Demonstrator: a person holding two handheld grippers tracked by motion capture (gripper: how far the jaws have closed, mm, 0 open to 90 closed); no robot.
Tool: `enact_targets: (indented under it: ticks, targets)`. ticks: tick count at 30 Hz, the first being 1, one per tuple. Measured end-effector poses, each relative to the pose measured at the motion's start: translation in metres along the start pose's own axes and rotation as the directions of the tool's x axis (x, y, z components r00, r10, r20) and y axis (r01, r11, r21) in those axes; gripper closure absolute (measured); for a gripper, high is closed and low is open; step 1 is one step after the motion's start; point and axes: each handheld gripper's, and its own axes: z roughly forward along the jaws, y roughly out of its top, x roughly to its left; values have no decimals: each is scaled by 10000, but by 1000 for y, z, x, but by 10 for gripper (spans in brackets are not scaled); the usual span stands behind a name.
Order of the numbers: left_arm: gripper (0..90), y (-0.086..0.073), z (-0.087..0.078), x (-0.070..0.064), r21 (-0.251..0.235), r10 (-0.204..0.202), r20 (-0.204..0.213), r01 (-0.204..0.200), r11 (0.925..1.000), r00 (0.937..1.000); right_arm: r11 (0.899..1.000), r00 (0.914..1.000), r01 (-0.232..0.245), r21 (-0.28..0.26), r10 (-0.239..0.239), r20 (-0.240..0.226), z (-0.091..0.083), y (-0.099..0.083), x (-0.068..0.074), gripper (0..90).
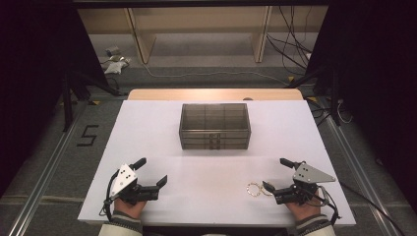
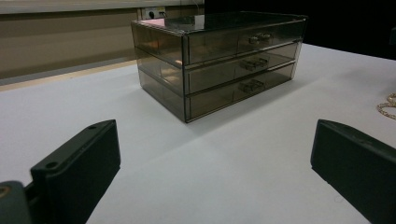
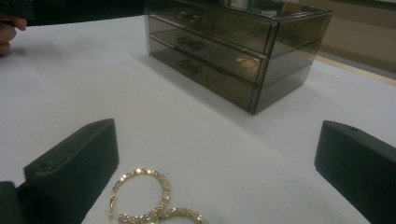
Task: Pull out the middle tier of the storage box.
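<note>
Barely begun: gold hoop earrings (image 3: 149, 205) lie on desk (image 1: 147, 128) nr right gripper (image 1: 274, 175), drawer box (image 1: 215, 126) drawers all closed; both grippers wide open, empty, left gripper (image 1: 153, 172) well off from box

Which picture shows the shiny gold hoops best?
The right gripper view: the hoops lie big and close on the table, beside one jaw of the right claw, so their sparkly texture shows. The high view shows them as tiny rings. The left gripper view catches just a bit at its edge.
</note>
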Motion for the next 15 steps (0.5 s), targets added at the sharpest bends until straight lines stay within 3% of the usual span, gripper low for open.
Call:
enact_targets:
  ticks: [15]
  targets:
    - [21, 0, -1, -4, 67, 256, 71, -256, 9996, 9996, 9999, 9999, -112, 22, 112, -126, 1, 0, -1, 6]
